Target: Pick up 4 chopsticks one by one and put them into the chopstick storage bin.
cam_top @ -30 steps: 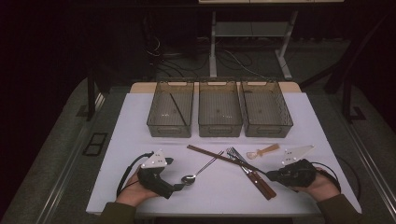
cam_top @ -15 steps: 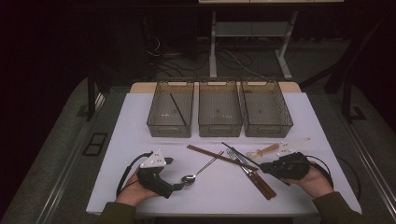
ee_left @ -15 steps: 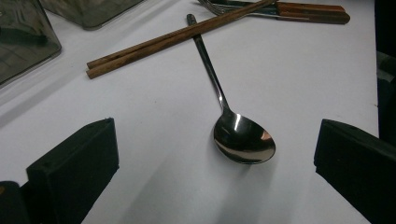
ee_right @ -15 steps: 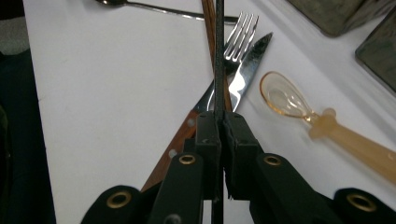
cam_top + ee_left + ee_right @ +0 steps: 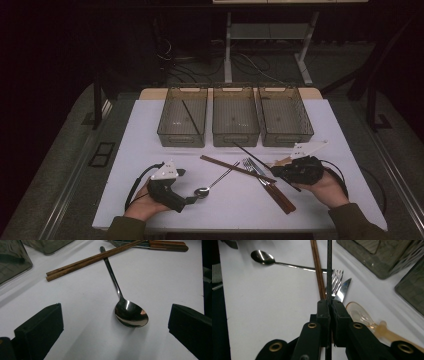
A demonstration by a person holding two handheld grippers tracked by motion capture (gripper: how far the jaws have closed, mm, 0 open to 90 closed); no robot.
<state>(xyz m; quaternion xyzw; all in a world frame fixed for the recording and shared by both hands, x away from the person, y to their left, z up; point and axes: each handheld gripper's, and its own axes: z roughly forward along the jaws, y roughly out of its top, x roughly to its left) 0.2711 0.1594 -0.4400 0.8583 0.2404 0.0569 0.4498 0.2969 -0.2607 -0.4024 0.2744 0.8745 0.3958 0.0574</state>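
Observation:
My right gripper [image 5: 275,173] [image 5: 330,307] is shut on a thin black chopstick [image 5: 248,152] [image 5: 329,270], which runs between its jaws and out over the cutlery. Under it lie a pair of brown wooden chopsticks [image 5: 235,168] [image 5: 317,267], a fork [image 5: 335,279] and a knife [image 5: 344,291] with wooden handles [image 5: 277,195]. My left gripper [image 5: 192,199] [image 5: 115,306] stands open at the front left, its jaws on either side of the bowl of a metal spoon [image 5: 202,192] [image 5: 131,315] without touching it. Another black chopstick [image 5: 191,118] lies in the left bin.
Three smoky transparent bins [image 5: 183,136] [image 5: 235,135] [image 5: 286,135] stand in a row at the back of the white table [image 5: 140,150]. A translucent orange spoon [image 5: 364,317] lies right of the knife. Cables trail from both grippers.
My right gripper has moved left and a little away from the front edge, onto the black chopstick, and is now closed on it. The left gripper and the metal spoon have stayed put.

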